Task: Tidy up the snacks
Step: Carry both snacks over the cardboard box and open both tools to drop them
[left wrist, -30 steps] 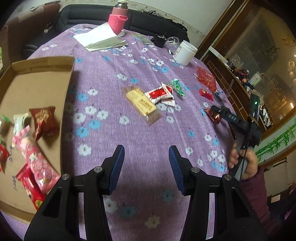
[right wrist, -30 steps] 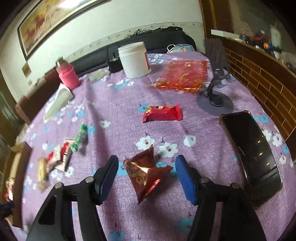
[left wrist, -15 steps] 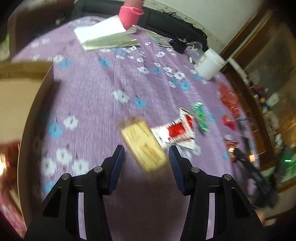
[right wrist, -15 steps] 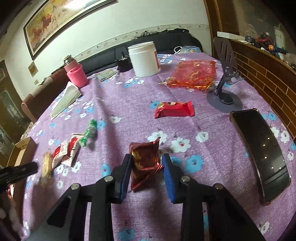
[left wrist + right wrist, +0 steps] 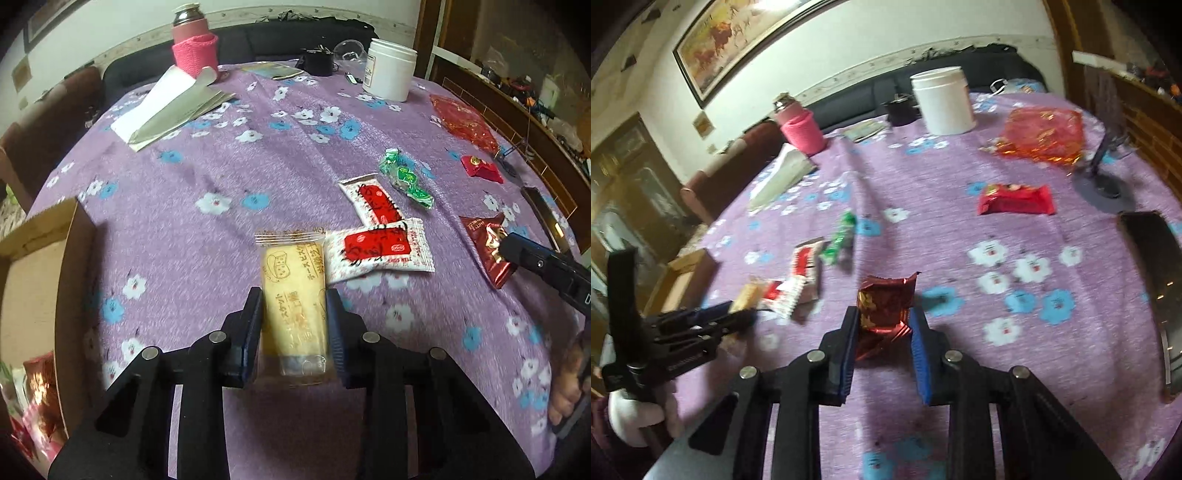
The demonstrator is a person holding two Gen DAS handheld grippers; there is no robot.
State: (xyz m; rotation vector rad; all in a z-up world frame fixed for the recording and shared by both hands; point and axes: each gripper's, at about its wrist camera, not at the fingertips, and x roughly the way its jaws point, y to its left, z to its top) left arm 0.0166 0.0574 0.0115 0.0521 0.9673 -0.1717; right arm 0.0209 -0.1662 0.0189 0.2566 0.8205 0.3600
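The left gripper [image 5: 293, 325] jaws are closing on the yellow biscuit pack [image 5: 293, 295]; the right gripper [image 5: 882, 341] jaws are closing on the crinkled red foil packet [image 5: 884, 310]. Contents could be crushed, or foil slipped. The cardboard box [image 5: 33, 266] lies at 9 o'clock.

A purple cloth [image 5: 229, 173] printed with white and blue flowers is covering the table. A pale yellow biscuit pack [image 5: 293, 302] with brown lettering is showing between black arms with blue pads [image 5: 253, 332]. Two white sachets [image 5: 380, 249] are bearing red panels. A green sweet [image 5: 406, 179] is glinting beside them. A dark red foil pouch [image 5: 882, 310] is shining gold. A red bar [image 5: 1015, 199] is lying farther off, and a red-orange bag [image 5: 1043, 134] beyond it. A white jar [image 5: 389, 68] and a pink-sleeved flask [image 5: 194, 44] are standing at the back. A brown box [image 5: 37, 280] is sitting at left.
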